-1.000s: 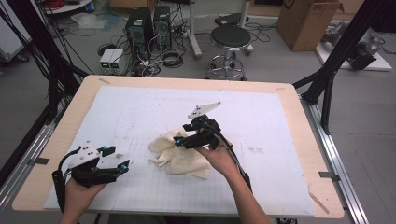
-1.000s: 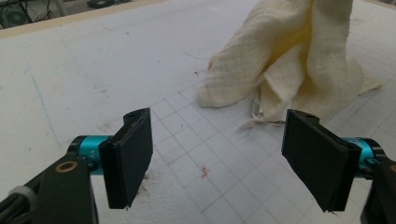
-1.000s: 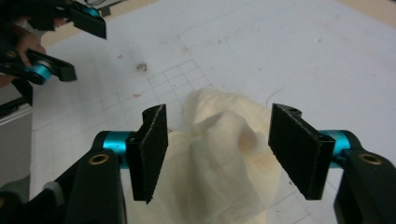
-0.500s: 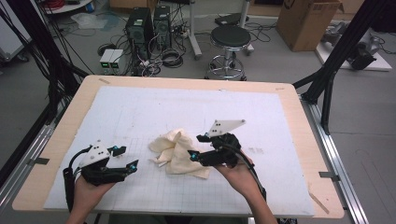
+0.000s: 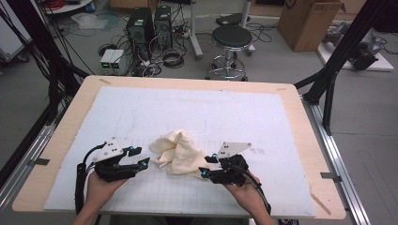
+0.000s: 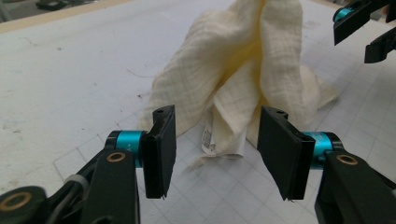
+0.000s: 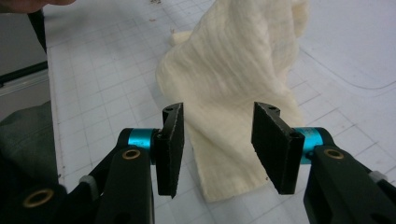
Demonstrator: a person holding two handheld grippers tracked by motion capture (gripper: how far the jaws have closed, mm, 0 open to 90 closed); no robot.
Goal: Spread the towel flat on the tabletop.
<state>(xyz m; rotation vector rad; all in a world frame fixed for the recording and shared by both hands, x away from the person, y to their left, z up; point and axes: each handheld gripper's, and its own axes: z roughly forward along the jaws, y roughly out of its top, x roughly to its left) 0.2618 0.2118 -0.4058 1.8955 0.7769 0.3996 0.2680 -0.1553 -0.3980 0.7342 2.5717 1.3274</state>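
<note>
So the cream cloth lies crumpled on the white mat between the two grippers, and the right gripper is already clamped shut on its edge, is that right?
Not quite: the right gripper is not clamped on the cloth. The right gripper view shows its jaws apart, an edge of the cloth between them and untouched, though they have just been closing. The cloth does lie crumpled on the white mat between the two grippers.

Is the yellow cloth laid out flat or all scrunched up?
Scrunched up. The cloth sits in a crumpled heap on the white mat, with bunched folds rising in the middle and loose edges sticking out.
</note>
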